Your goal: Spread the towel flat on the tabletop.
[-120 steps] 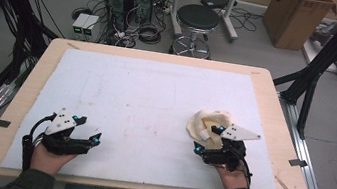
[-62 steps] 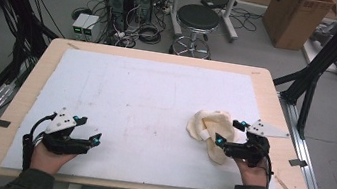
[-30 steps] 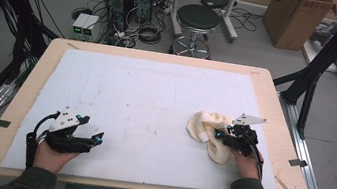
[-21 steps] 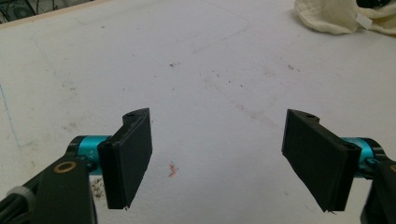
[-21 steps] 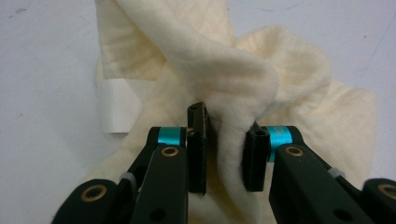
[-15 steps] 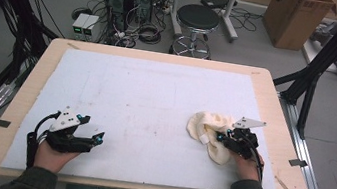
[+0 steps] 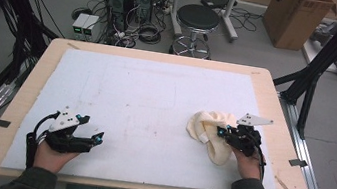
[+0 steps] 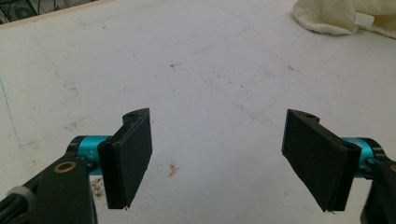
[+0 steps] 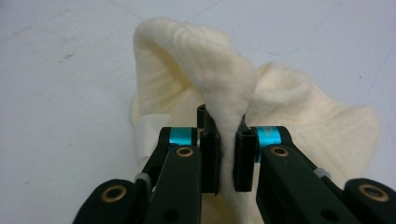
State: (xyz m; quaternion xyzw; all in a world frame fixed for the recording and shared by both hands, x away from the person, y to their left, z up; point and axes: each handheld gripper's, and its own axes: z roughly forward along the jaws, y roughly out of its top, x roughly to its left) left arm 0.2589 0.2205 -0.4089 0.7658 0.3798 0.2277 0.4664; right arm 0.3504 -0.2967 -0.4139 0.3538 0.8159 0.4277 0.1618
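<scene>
My right gripper (image 9: 226,161) has just been closing, and now it's clamped on a raised fold of the cream cloth (image 9: 299,116), with the fabric pinched thin between the two black pads. The fold stands up out of the jaws and arches away from me; the rest of the cloth lies bunched on the white mat (image 7: 145,101) right ahead of and under the tool. From above, my right hand (image 7: 247,162) comes in low from the near edge, gripper (image 7: 224,133) pointing left into the cloth (image 7: 211,131), its grey plate on top.

My left gripper (image 8: 219,163) is spread wide, nothing between its pads, just stained mat beneath. That hand (image 7: 54,151) rests near the front edge, jaws aimed to the right, with the cloth (image 8: 345,16) well off ahead.

Four seconds back my right tool sat at the cloth's near right side; since then it has swung round and bitten into the fold. The left hasn't budged.
</scene>
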